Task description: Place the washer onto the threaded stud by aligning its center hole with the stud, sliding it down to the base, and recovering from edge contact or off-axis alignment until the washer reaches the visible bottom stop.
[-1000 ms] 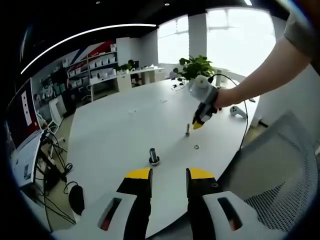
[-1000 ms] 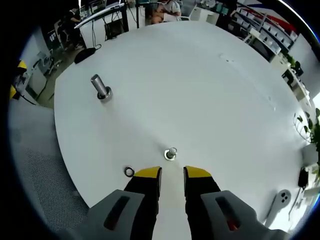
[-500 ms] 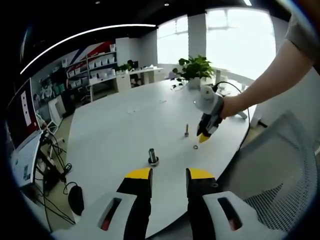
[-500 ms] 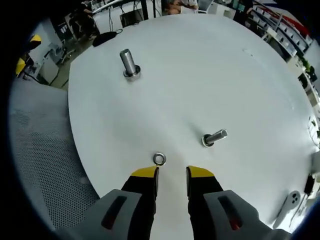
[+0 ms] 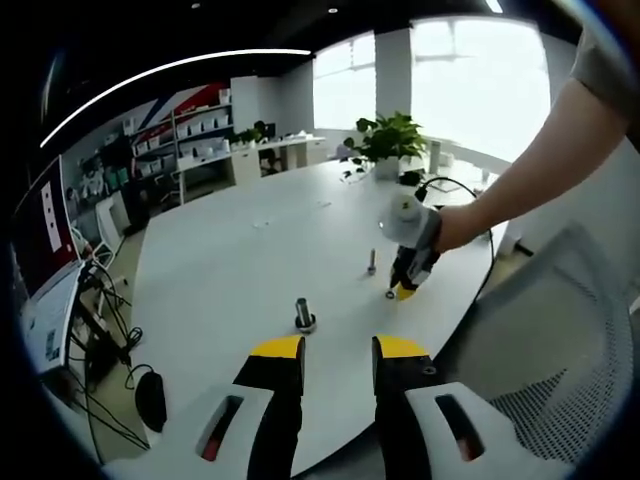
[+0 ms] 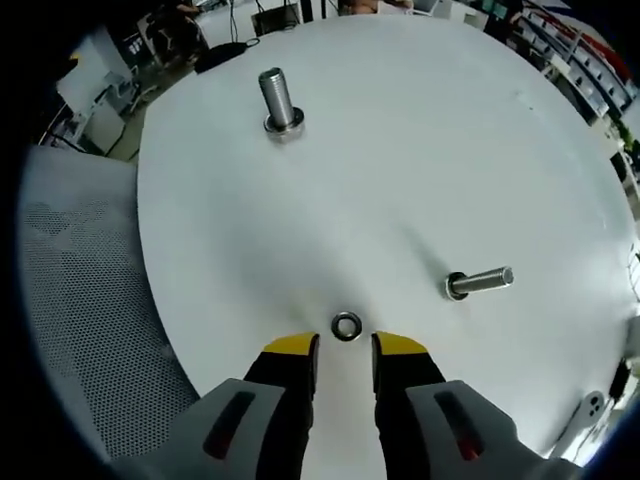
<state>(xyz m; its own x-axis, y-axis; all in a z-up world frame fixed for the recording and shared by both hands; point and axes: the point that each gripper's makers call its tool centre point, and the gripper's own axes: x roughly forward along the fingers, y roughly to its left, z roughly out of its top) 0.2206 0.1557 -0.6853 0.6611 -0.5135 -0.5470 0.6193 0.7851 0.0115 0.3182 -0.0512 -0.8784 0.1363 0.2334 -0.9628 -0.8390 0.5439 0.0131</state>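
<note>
A small metal washer [image 6: 347, 326] lies flat on the white table [image 6: 400, 150], just ahead of my right gripper [image 6: 345, 348], whose yellow-tipped jaws stand open on either side of it. A thin threaded stud [image 6: 480, 283] stands to the right of it and a thicker stud [image 6: 279, 102] further off. In the left gripper view the right gripper [image 5: 404, 290] hovers low over the washer [image 5: 390, 294], close to the thin stud [image 5: 372, 263]; the thick stud [image 5: 304, 315] is nearer. My left gripper [image 5: 338, 350] is open and holds nothing, back near the table's edge.
A grey mesh chair [image 5: 560, 340] sits at the table's right edge, and its mesh [image 6: 80, 300] fills the left of the right gripper view. A potted plant [image 5: 388, 135] and a white controller stand at the far end. Desks, shelves and cables line the left.
My right gripper has dropped lower and closed in on the washer, which now lies right between its jaw tips. The left gripper has stayed still.
</note>
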